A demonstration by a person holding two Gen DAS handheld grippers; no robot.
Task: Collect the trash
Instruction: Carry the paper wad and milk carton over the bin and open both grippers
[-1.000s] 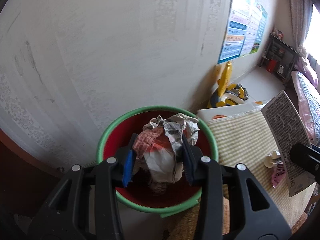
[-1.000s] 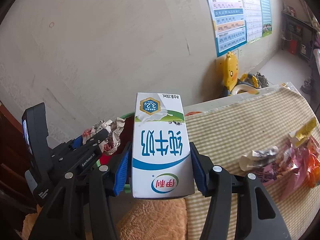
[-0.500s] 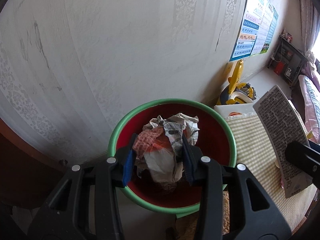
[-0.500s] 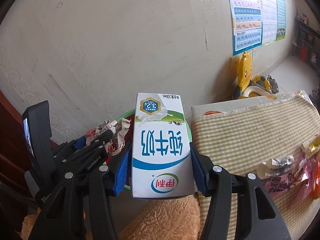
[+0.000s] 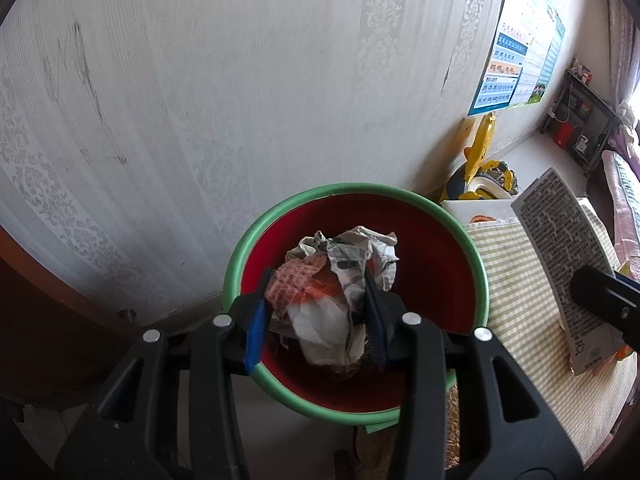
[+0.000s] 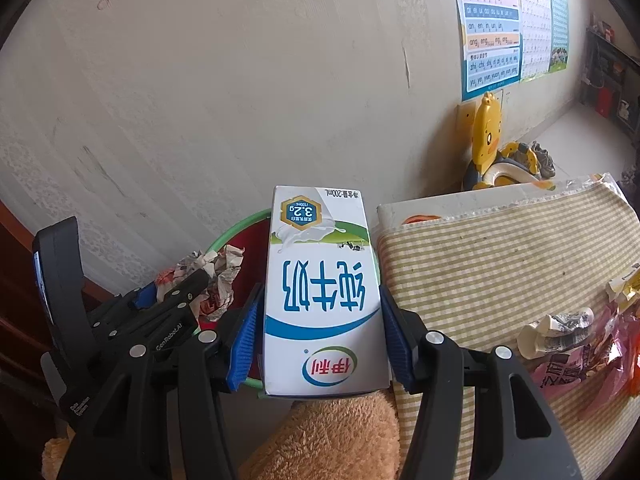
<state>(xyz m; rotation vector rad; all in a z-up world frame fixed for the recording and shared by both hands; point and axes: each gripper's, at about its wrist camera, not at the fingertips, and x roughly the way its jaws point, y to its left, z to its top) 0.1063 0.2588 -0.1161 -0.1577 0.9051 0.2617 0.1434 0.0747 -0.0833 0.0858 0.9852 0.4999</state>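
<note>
My left gripper [image 5: 316,320] is shut on a wad of crumpled paper and wrappers [image 5: 332,292] and holds it over the mouth of a red bin with a green rim [image 5: 440,272]. My right gripper [image 6: 320,336] is shut on a white milk carton [image 6: 320,288], held upside down, just right of the bin [image 6: 236,236]. The left gripper with its wad [image 6: 204,272] shows in the right wrist view at the left. The carton's printed back [image 5: 564,248] shows at the right of the left wrist view.
A table with a yellow checked cloth [image 6: 500,252] stands right of the bin, with several wrappers and crumpled scraps [image 6: 568,340] on it. A patterned wall [image 5: 240,100] is close behind the bin. A yellow duck toy [image 6: 488,148] stands by the wall. A brown furry thing [image 6: 328,436] lies below the carton.
Both grippers moved left toward the bin. The paper wad now hangs over the bin's middle, and the carton has come next to the bin's rim. Both grips are unchanged.
</note>
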